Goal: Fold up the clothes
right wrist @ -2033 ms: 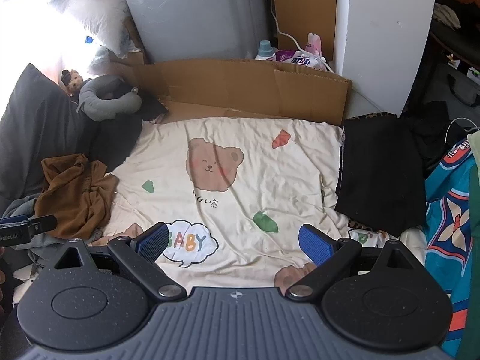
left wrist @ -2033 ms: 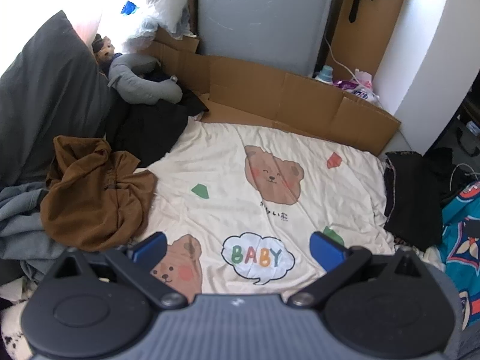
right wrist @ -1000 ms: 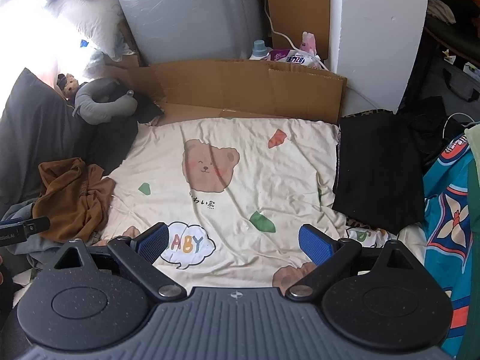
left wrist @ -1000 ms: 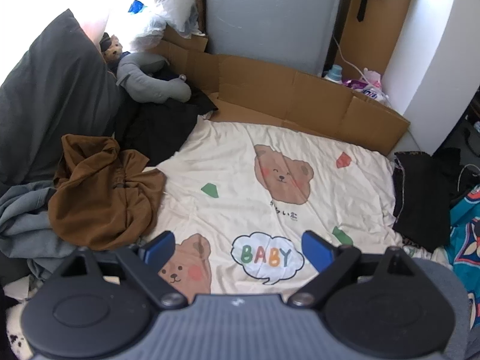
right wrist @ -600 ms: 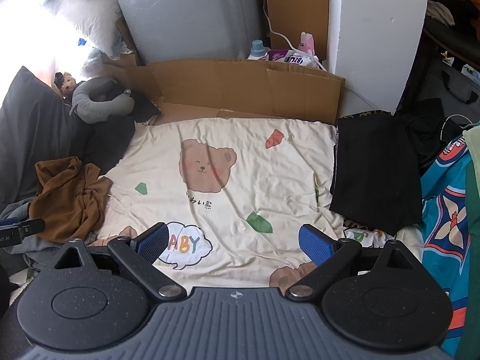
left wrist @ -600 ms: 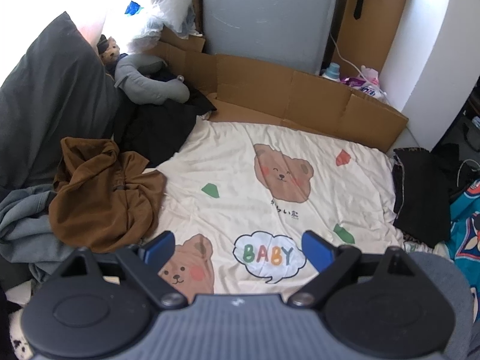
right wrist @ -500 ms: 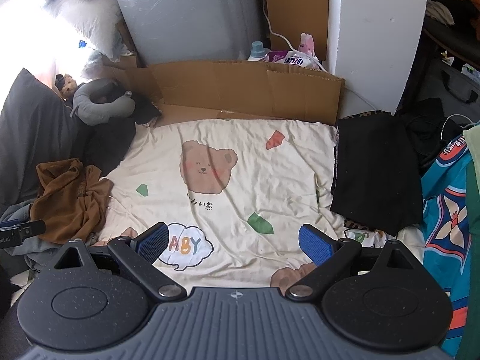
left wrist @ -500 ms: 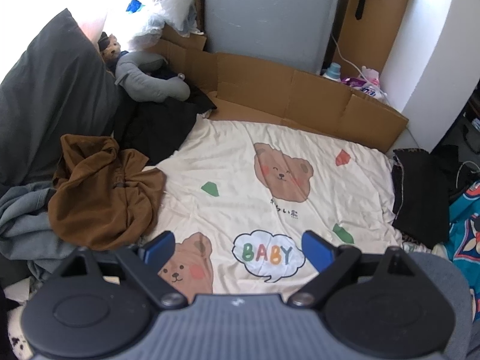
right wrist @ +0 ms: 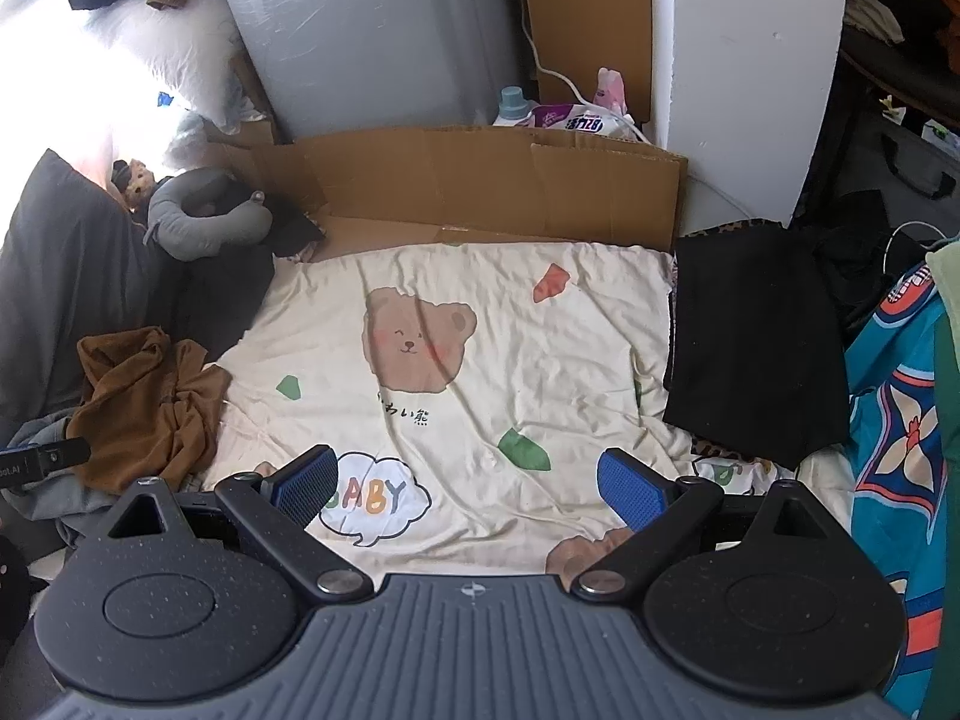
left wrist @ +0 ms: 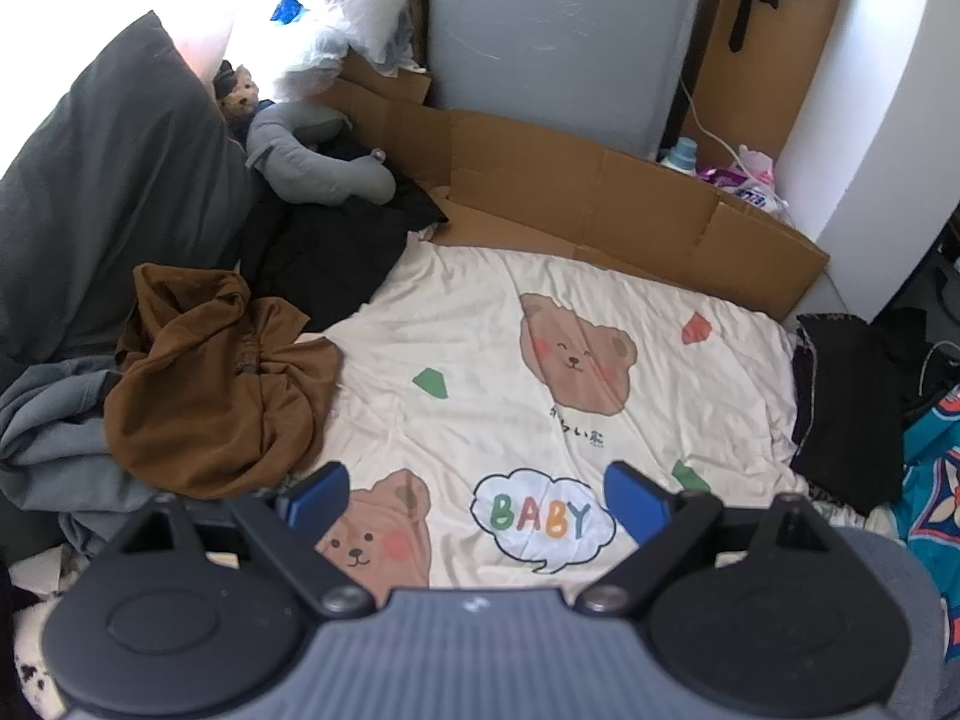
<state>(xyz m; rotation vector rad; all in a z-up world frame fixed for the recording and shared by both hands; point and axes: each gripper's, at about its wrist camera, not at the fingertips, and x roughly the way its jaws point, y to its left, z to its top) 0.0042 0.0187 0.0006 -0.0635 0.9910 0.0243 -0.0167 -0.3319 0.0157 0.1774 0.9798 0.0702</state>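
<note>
Here, both tools hovered above the cream bear-print sheet [left wrist: 540, 324], and neither one gripped anything. The left gripper [left wrist: 477, 495] had its 2 blue pads spread wide, with only the sheet showing between them. The right gripper [right wrist: 468, 480] stood equally spread over the sheet's near edge.

The clothes lay in 3 places:

1. A brown garment [left wrist: 216, 384] lay bunched at the sheet's left edge, resting partly on a grey garment [left wrist: 54, 438]. It showed a gathered, elastic-looking band near its middle.
2. A black garment [right wrist: 750, 342] lay flat with straight edges at the sheet's right edge. It looked already folded, though the views did not settle that.
3. A second black garment [left wrist: 324, 252] lay loosely heaped at the far left, below a grey neck pillow [left wrist: 312, 162].

Handling judgement: the brown garment appeared thin, soft and light. It would likely drape and sag once lifted, and a pinch in the bunched middle would gather several layers. The gathered band or an outer hem appeared the better hold, 1 pinch for each gripper, set well apart. The sheet's middle offered open room for spreading it flat.
</note>
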